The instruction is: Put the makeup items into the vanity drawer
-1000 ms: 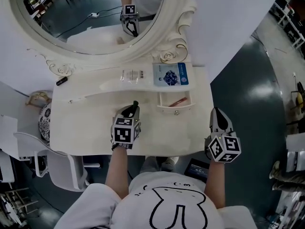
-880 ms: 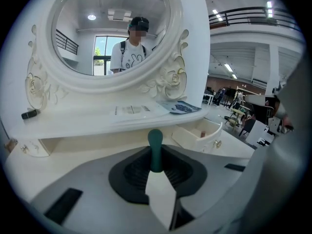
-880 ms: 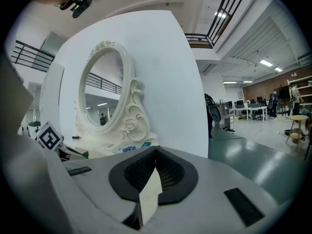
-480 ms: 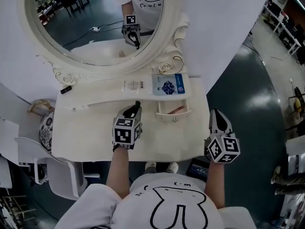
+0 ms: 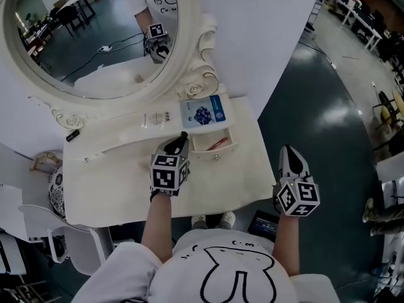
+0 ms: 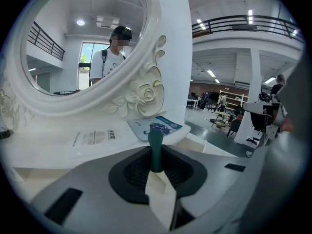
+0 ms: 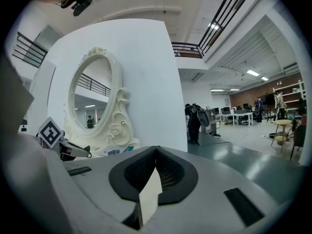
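Both tongs are closed up. The left tongs (image 5: pixel 176 145) pinch a slim dark green stick (image 6: pixel 155 149), which I take to be a makeup pencil, though my feed is too coarse to be sure. It stands up out of the jaws. The right tongs (image 5: pixel 290 158) are pressed together on nothing and hang off the right edge of the vanity table (image 5: pixel 107 182), over the floor.

The left tongs hover above the table toward its back edge, just left of the open drawer (image 5: pixel 218 151). The stick's tip is near the drawer's left end but not inside it. A thin red thing (image 5: pixel 218 142) lies in the drawer.

Along the raised back edge a blue packet (image 5: pixel 203 112) lies behind the drawer. A clear packet (image 5: pixel 158 118) sits just left of it, and a small black item (image 5: pixel 72 135) sits at the far left end.
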